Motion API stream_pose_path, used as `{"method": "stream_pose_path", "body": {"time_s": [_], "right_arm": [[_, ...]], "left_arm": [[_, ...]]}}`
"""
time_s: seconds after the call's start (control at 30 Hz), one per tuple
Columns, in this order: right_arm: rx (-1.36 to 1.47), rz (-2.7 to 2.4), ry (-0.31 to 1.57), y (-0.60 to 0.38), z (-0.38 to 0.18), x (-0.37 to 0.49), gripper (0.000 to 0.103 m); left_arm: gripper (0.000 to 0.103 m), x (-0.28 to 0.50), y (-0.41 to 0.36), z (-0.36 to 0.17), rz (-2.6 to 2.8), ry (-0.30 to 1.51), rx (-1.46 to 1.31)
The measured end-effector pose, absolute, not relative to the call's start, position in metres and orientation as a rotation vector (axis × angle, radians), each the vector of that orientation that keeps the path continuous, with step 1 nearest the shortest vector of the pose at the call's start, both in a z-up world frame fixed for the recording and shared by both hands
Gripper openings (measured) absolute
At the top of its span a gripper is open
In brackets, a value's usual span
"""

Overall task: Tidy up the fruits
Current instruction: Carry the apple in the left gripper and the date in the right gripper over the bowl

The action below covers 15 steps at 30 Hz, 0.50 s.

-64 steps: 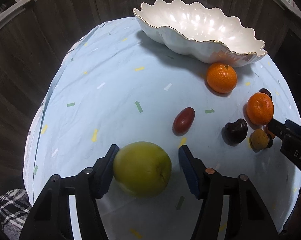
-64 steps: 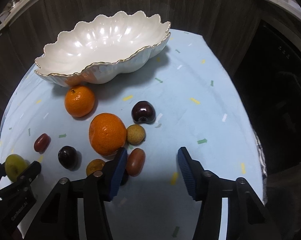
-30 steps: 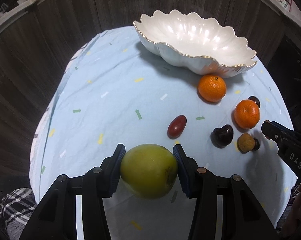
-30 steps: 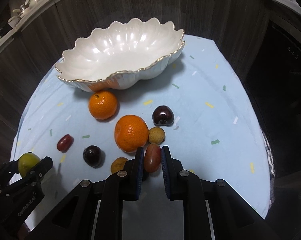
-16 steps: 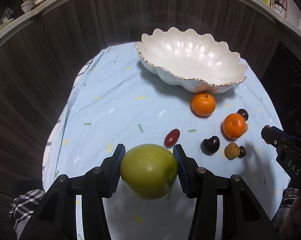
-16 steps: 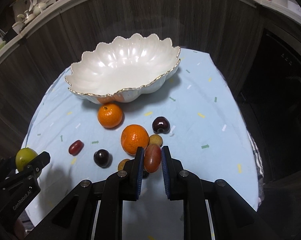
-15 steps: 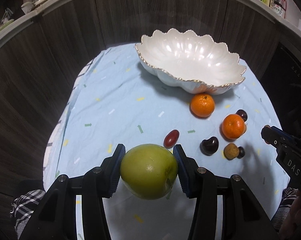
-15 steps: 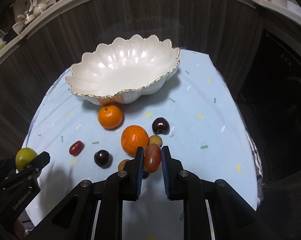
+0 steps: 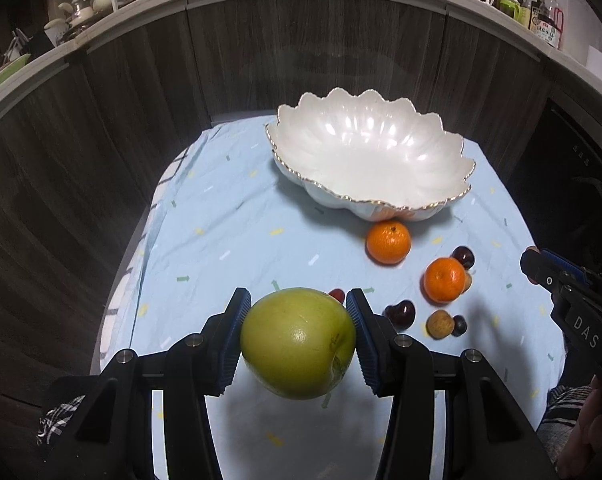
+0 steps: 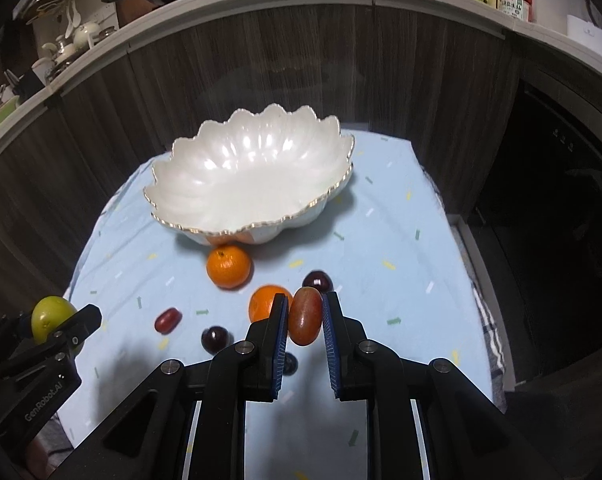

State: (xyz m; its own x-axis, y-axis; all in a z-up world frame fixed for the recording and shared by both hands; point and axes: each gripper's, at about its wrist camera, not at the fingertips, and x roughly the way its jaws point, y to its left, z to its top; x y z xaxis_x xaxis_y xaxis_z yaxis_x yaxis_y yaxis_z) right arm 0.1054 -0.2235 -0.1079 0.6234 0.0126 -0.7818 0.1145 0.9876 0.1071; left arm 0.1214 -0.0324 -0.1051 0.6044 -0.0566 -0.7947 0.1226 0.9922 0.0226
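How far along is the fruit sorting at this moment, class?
Done: nothing; the white bowl is empty. In hand: the left gripper clamps a green apple, and the right gripper clamps a reddish oval fruit. Left: two oranges and several small dark fruits on the cloth.

My tabletop, under a pale blue cloth.

On the tabletop cloth sits a white scalloped bowl. Just before it lies an orange, a second orange near that, with dark cherries, a tan longan and a red grape scattered close by.
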Motion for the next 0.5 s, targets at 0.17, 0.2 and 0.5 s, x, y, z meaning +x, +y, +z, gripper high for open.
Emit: {"method": "stream_pose_path", "body": {"time_s": [0.17, 0.2, 0.5], "right_arm": [[0.145, -0.056, 0.868, -0.225, -0.096, 0.113, 0.019], [0.143, -0.056, 0.863, -0.226, -0.095, 0.115, 0.019], [0.130, -0.059, 0.819, -0.232, -0.083, 0.137, 0.019]], "left_arm": [[0.049, 0.129, -0.034, -0.095, -0.111, 0.901, 0.071], [0.049, 0.131, -0.035, -0.093, -0.111, 0.896, 0.071], [0.049, 0.154, -0.040, -0.082, -0.121, 0.874, 0.070]]}}
